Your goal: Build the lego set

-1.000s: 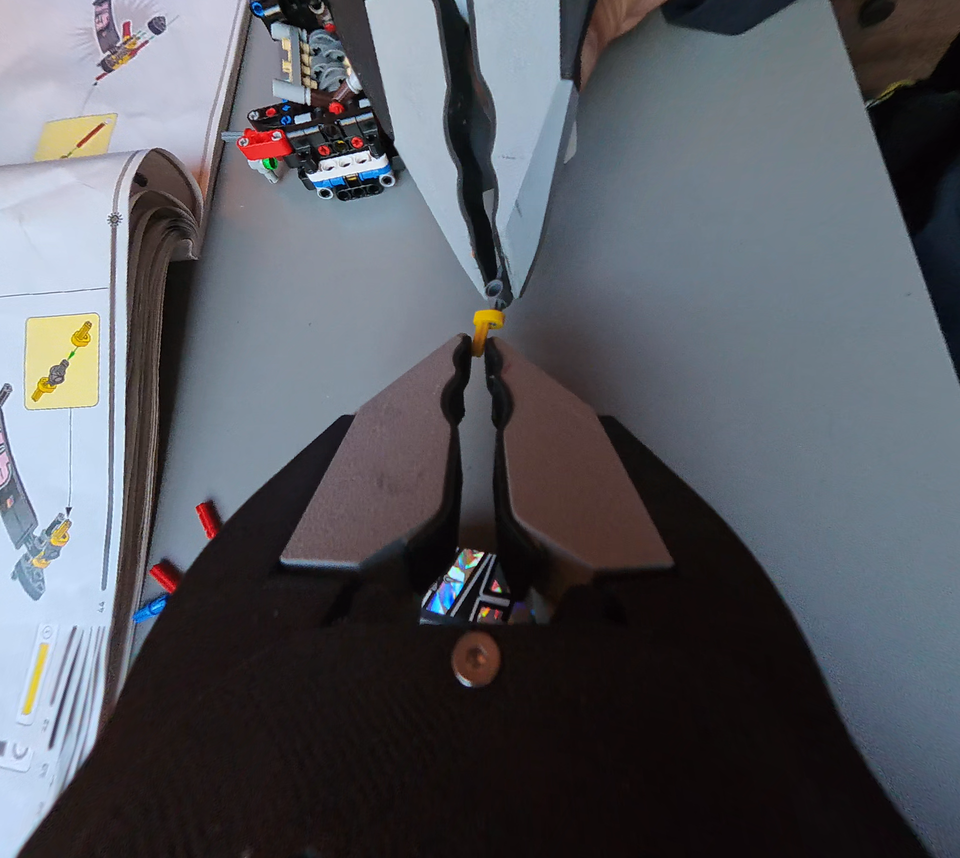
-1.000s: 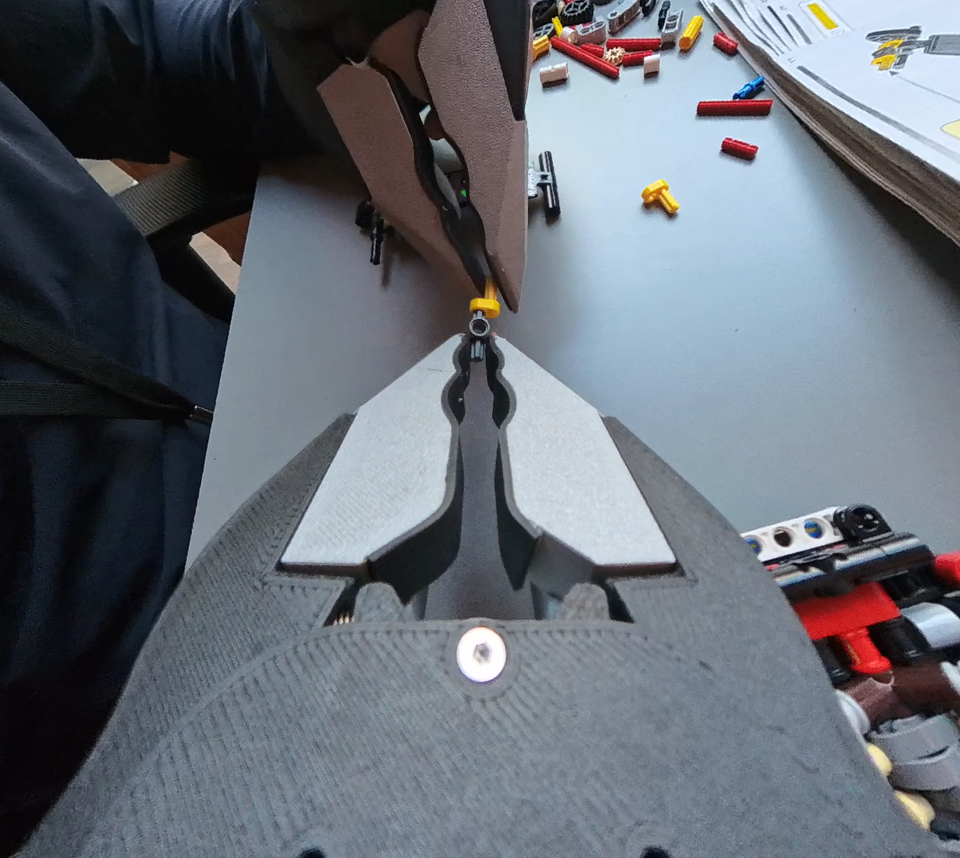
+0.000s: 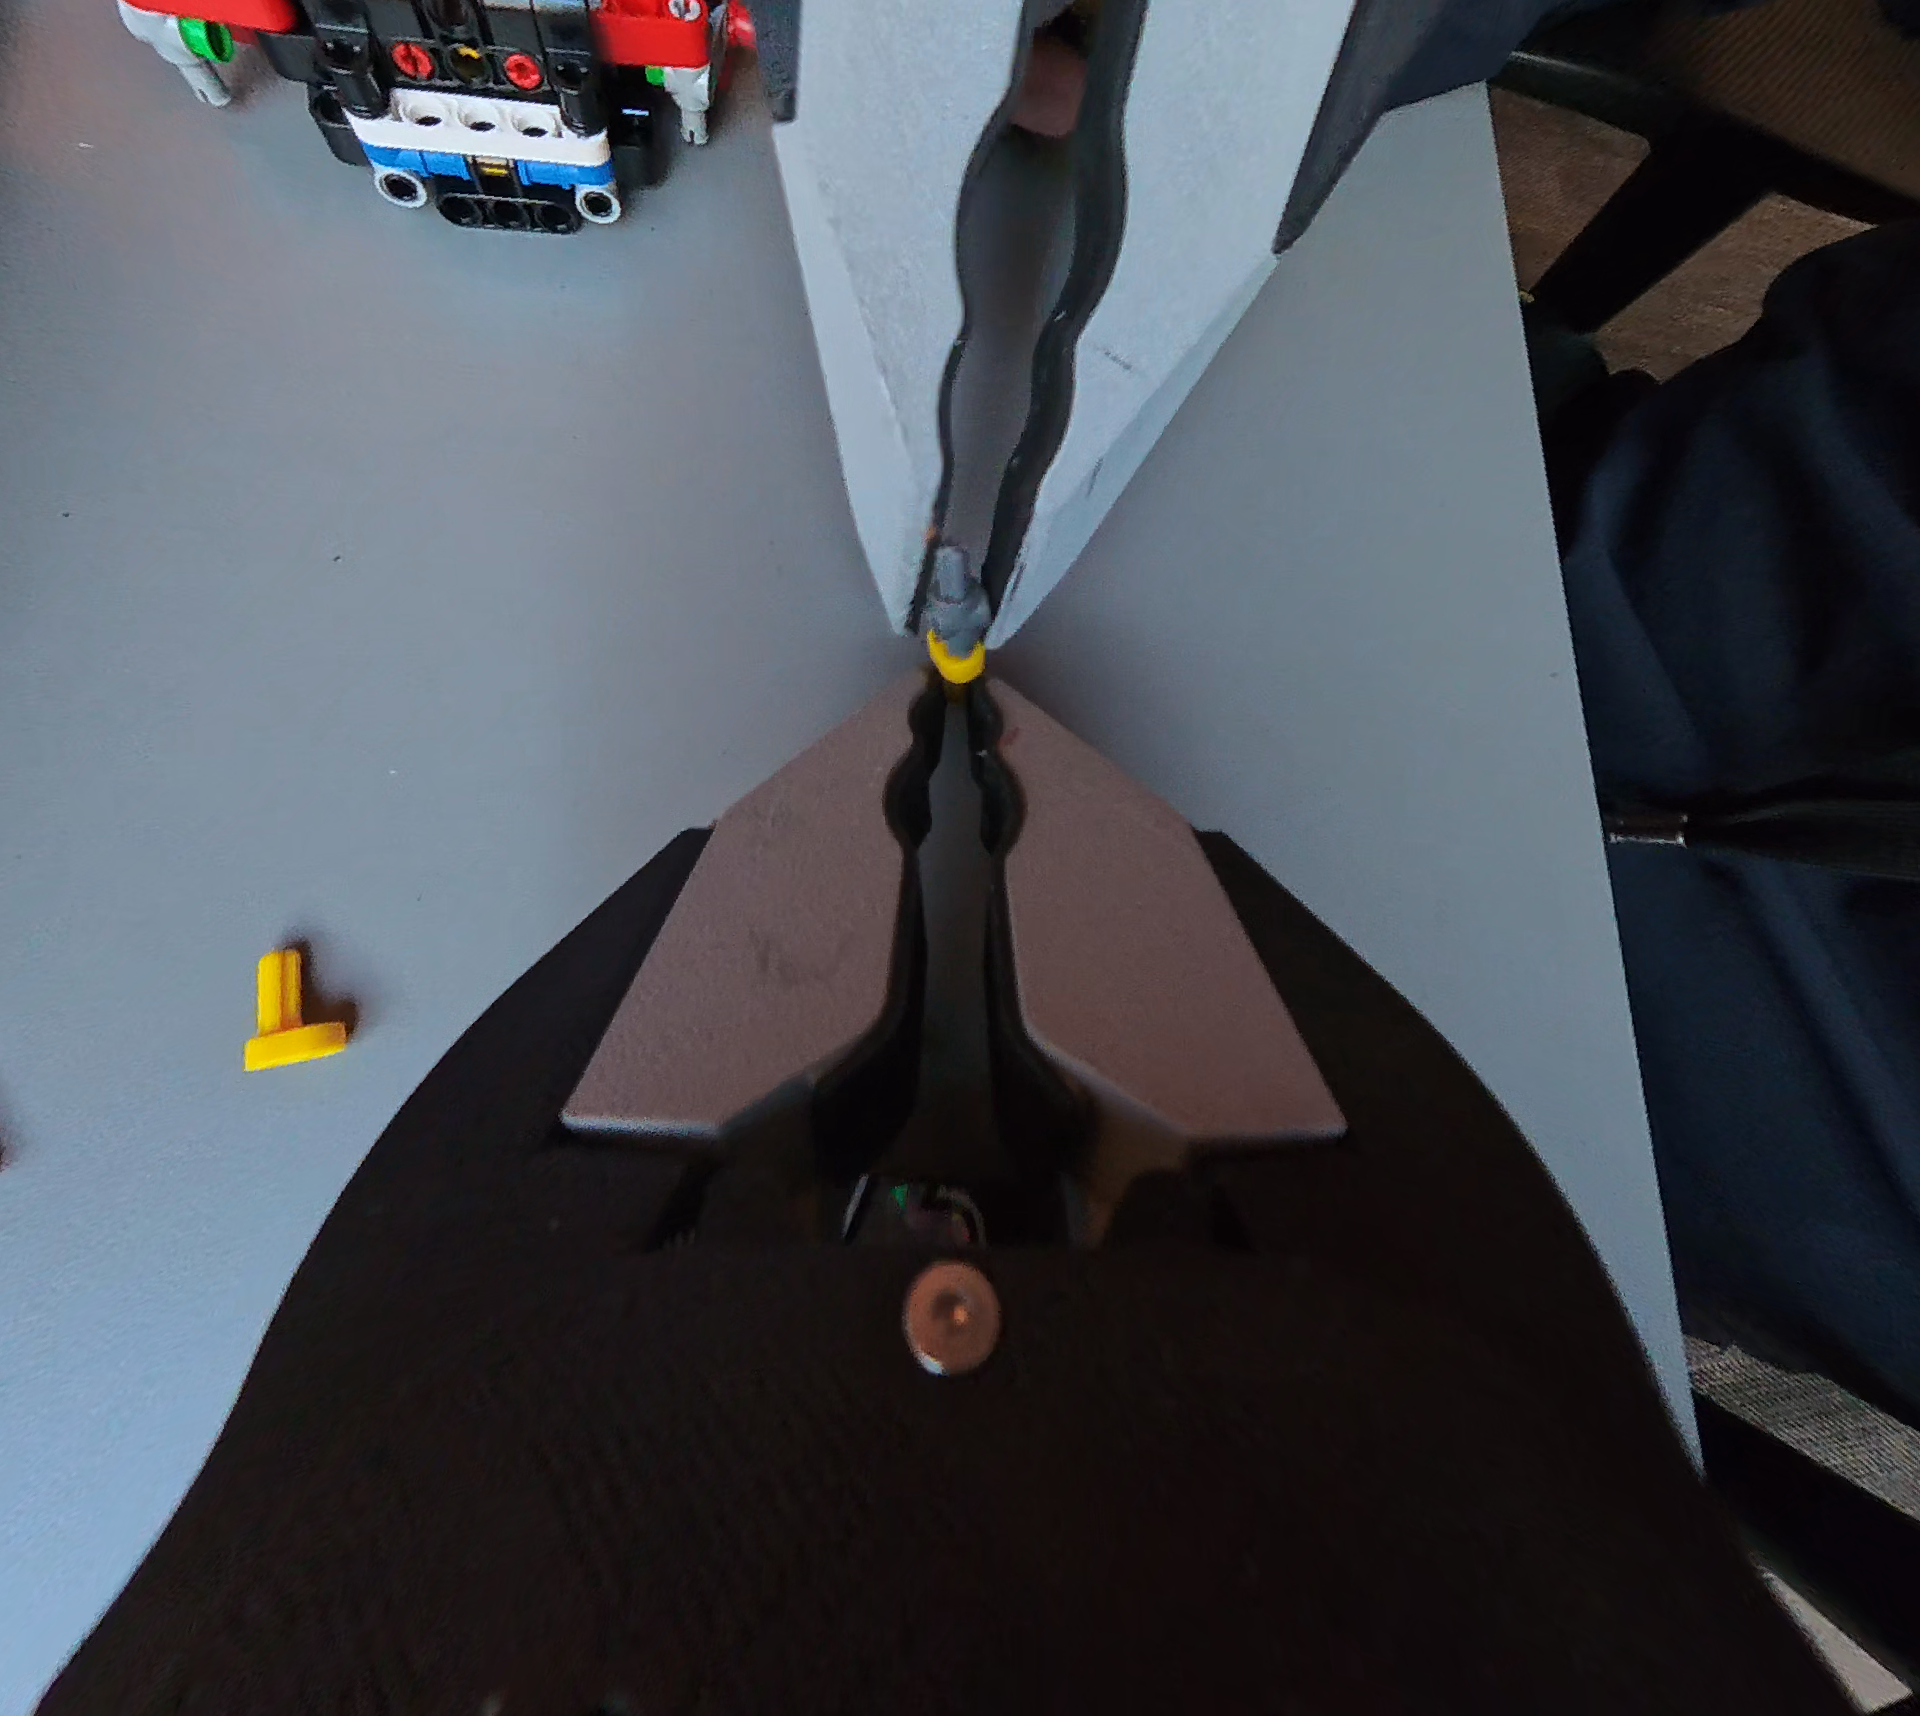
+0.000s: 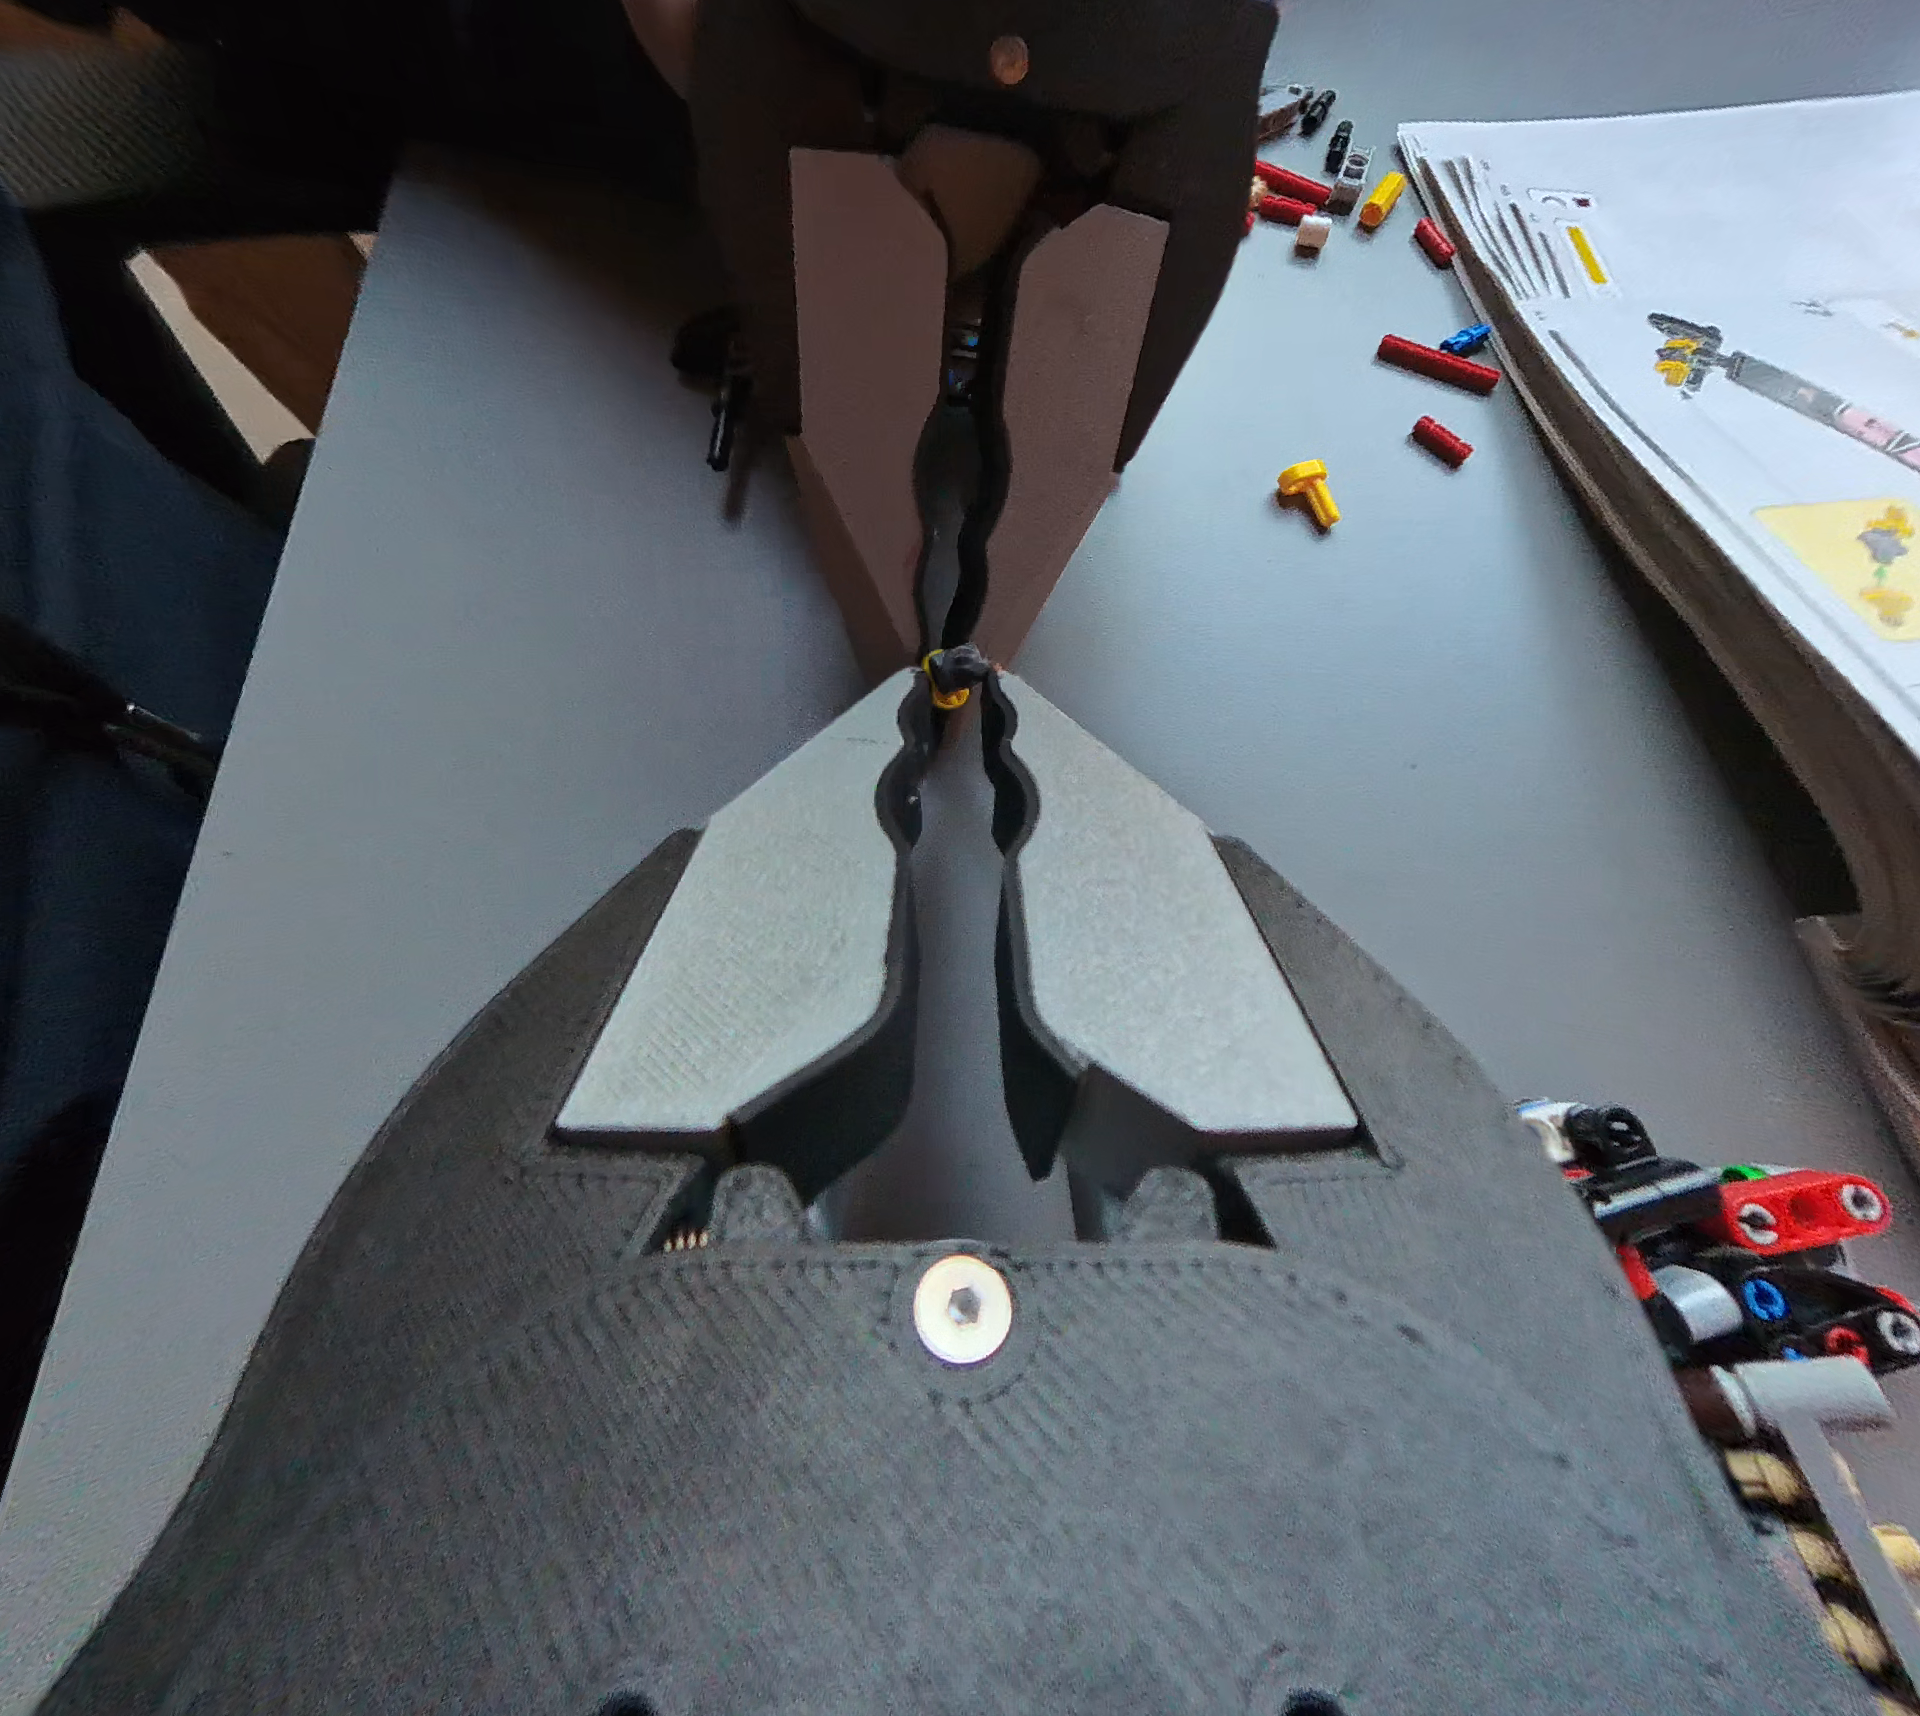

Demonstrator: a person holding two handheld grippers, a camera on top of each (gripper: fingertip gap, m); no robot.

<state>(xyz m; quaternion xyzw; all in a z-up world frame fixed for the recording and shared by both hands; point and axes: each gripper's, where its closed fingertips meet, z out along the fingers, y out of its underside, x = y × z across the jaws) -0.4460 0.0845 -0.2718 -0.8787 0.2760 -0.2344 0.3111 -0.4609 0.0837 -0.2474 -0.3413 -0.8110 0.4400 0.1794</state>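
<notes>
Basically the two tongs meet tip to tip over the grey worktop (image 3: 520, 523). The left tongs (image 3: 951, 690) are closed on a small yellow piece (image 3: 954, 664), and the right tongs (image 4: 951, 679) pinch a little grey connector (image 3: 956, 606), nearly closed around it. The two parts touch, lined up end to end, probably so one can slot into the other. A half-built brick model (image 3: 468, 56) sits nearby, and a spare yellow pin (image 3: 291, 1017) lies loose.
</notes>
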